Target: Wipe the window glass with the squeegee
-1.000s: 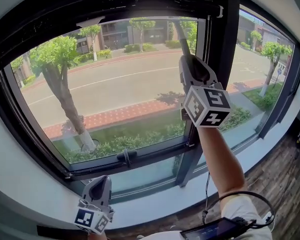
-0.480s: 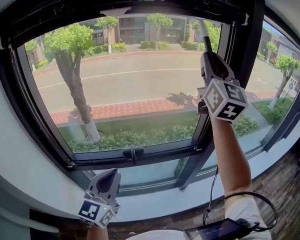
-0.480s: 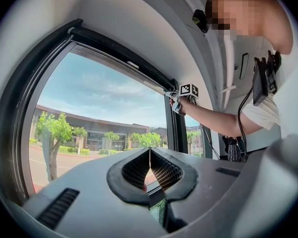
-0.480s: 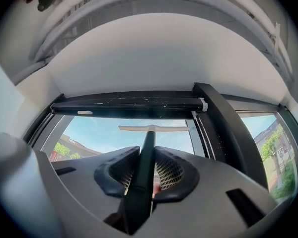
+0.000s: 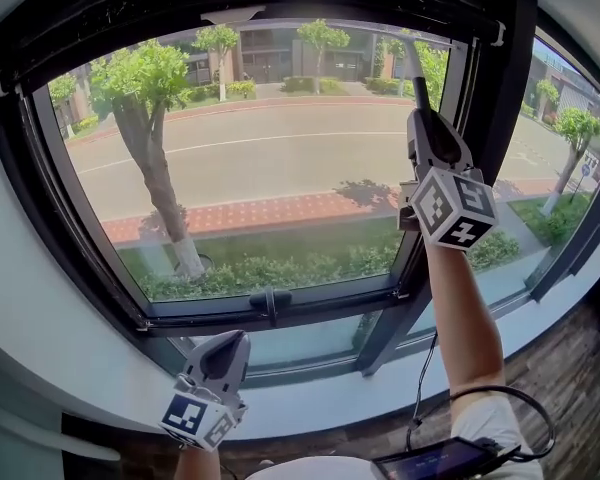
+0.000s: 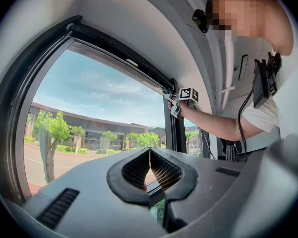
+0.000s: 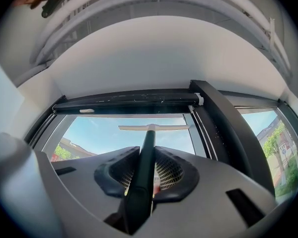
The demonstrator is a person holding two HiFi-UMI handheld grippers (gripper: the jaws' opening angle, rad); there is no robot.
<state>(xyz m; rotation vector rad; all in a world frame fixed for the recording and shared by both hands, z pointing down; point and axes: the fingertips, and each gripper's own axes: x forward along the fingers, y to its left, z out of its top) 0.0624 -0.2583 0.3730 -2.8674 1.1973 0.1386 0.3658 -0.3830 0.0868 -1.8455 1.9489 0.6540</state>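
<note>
Squeegee [image 7: 148, 142] in right tool [image 7: 145, 168] slightly lower than before, perhaps against glass [image 5: 280, 168]

A white window sill [image 5: 310, 413] runs above dark wood floor [image 5: 570, 363].

Hard daylight pours through window glass [image 5: 260, 168] ahead of my right claw [image 7: 149, 148]. Squeegee [image 7: 145, 172] in it backlit, dark. Left claw [image 6: 150, 150] shaded grey. Fisheye bends edges in all 3 views; corners black.

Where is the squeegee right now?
In the right gripper view, the squeegee is held by the right gripper, its blade high by the window glass, just under the dark top frame.
</note>
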